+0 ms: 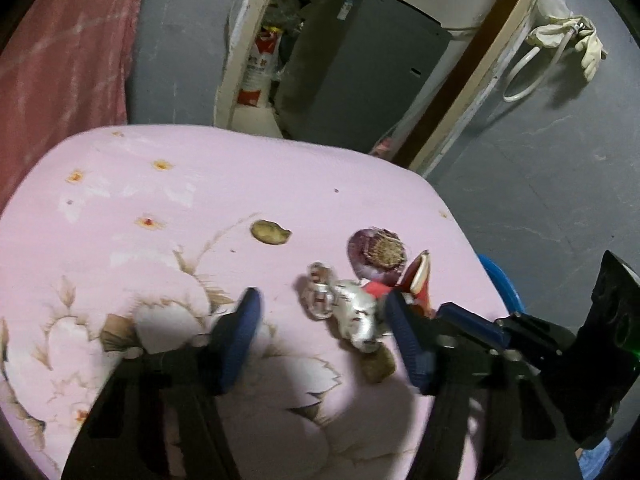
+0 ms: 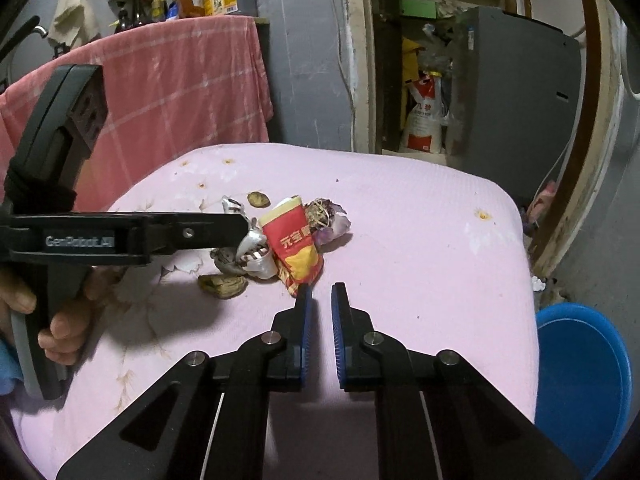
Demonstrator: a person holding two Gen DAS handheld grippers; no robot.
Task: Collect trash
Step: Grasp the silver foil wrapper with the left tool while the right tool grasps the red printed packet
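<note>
A small heap of trash lies on the pink flowered cloth (image 2: 420, 240). It holds a crumpled silver wrapper (image 1: 352, 312), a squashed red paper cup (image 2: 296, 244), a purple onion end (image 1: 376, 252) and brown peel pieces (image 2: 222, 286). My left gripper (image 1: 324, 332) is open around the silver wrapper. Its right finger (image 1: 404, 344) is against the wrapper and its left finger stands apart from it. My right gripper (image 2: 322, 292) is shut just in front of the cup's crushed base, and I see nothing between its pads.
Another brown peel (image 1: 270, 232) lies apart, farther back on the cloth. A blue basin (image 2: 580, 380) stands on the floor past the table's right edge. A hand (image 2: 60, 320) holds the left gripper's handle. A pink-draped counter, a grey cabinet (image 2: 520, 88) and a doorway stand behind.
</note>
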